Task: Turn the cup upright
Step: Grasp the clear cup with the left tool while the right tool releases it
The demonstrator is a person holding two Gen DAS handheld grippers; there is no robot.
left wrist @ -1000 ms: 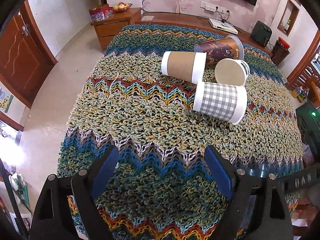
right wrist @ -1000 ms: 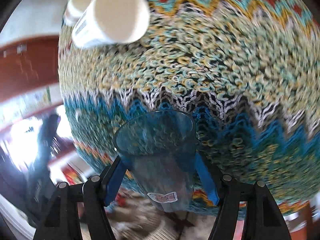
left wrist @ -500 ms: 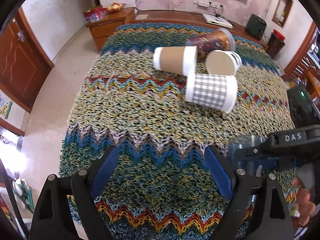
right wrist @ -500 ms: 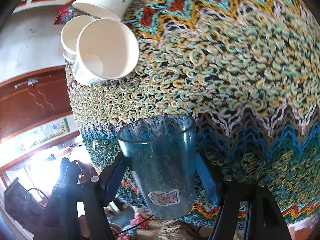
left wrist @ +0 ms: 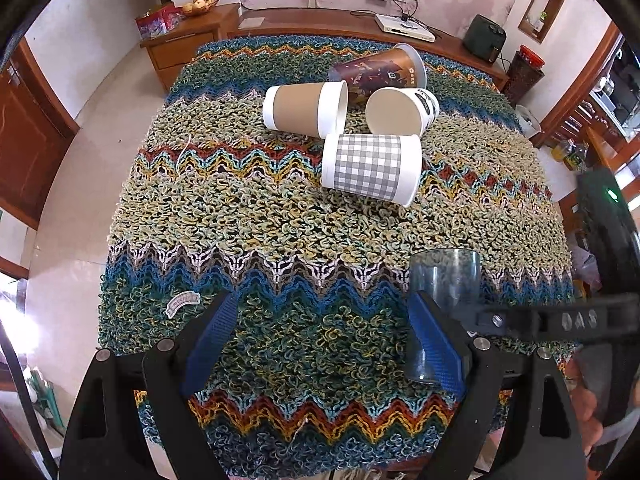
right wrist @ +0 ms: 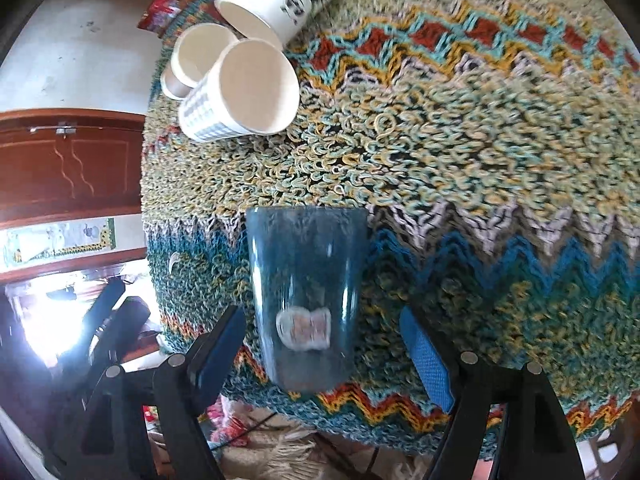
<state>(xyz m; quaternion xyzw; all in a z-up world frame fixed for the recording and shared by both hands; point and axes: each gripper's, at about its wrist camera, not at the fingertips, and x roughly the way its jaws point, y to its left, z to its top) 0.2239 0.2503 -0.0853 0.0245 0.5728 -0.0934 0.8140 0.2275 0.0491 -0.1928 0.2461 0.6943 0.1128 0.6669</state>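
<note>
A translucent blue plastic cup [right wrist: 306,300] with a small sticker stands upright, mouth up, on the knitted zigzag cloth [right wrist: 460,160] near the table's front edge. My right gripper [right wrist: 324,344] is open, with its blue pads apart on either side of the cup and not touching it. The cup also shows in the left wrist view [left wrist: 444,280], just past my right gripper's arm. My left gripper [left wrist: 320,340] is open and empty above the cloth [left wrist: 260,220], left of the blue cup.
Several paper cups lie on their sides at the far middle of the table: a grey checked one [left wrist: 370,168], a brown-sleeved one [left wrist: 306,109], a white one [left wrist: 402,112] and a dark printed one [left wrist: 378,70]. A wooden sideboard [left wrist: 320,24] stands behind.
My right gripper has opened and let go of the blue cup, which now stands on the cloth. The left gripper has stayed open while its view shifted slightly.
</note>
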